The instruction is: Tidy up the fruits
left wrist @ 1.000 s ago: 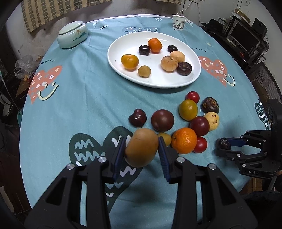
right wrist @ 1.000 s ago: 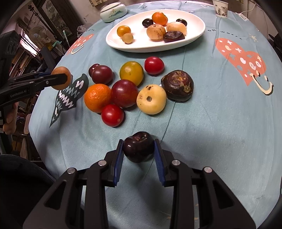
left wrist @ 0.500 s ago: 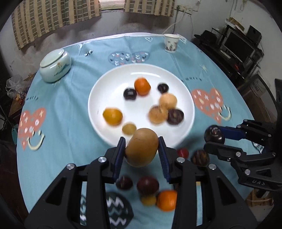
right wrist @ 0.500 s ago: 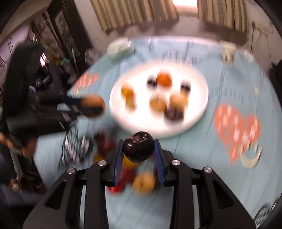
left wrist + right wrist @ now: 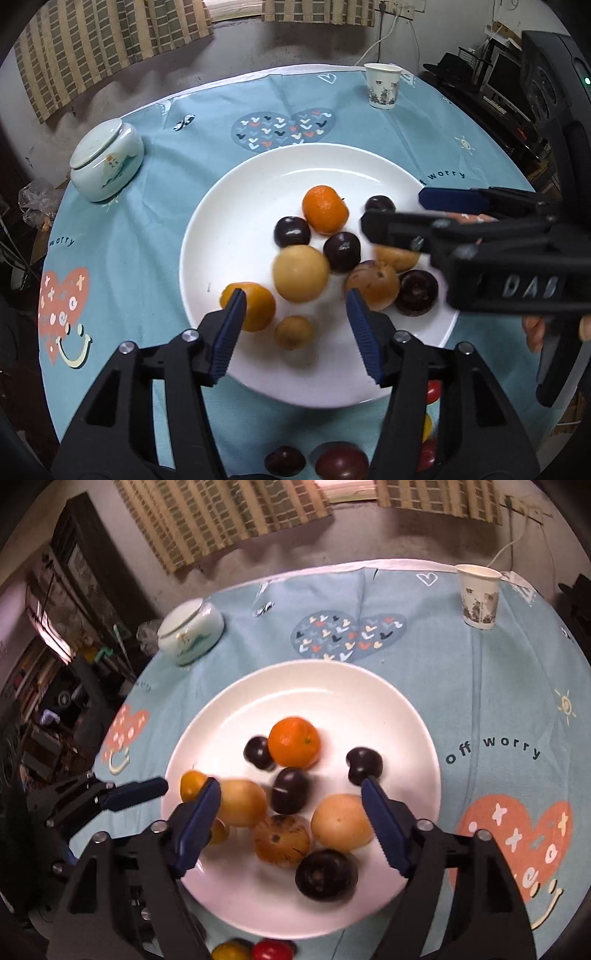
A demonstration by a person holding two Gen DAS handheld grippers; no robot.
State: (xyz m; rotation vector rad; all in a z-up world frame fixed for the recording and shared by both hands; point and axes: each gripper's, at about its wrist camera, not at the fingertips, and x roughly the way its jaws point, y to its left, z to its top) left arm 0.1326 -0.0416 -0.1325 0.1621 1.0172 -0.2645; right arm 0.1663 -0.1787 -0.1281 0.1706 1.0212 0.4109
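A white plate (image 5: pixel 243 206) (image 5: pixel 369 694) on the blue tablecloth holds several fruits. My left gripper (image 5: pixel 295 325) is open above the plate's near side; the tan pear-like fruit (image 5: pixel 300 273) (image 5: pixel 242 803) lies on the plate just beyond its jaws. My right gripper (image 5: pixel 291 805) is open over the plate; a dark plum (image 5: pixel 290 789) (image 5: pixel 341 251) lies between its jaws. It also shows in the left wrist view (image 5: pixel 406 214) at the right, open. An orange (image 5: pixel 325 208) (image 5: pixel 293 741) sits mid-plate.
A pale green lidded jar (image 5: pixel 107 158) (image 5: pixel 190 631) stands at the back left, a paper cup (image 5: pixel 382 85) (image 5: pixel 478 596) at the back right. Loose fruits (image 5: pixel 341 459) (image 5: pixel 273 949) lie on the cloth before the plate. Shelves and equipment surround the table.
Both grippers moved forward over the plate and opened. The tan fruit left the left gripper and the dark plum left the right; both now lie on the plate.
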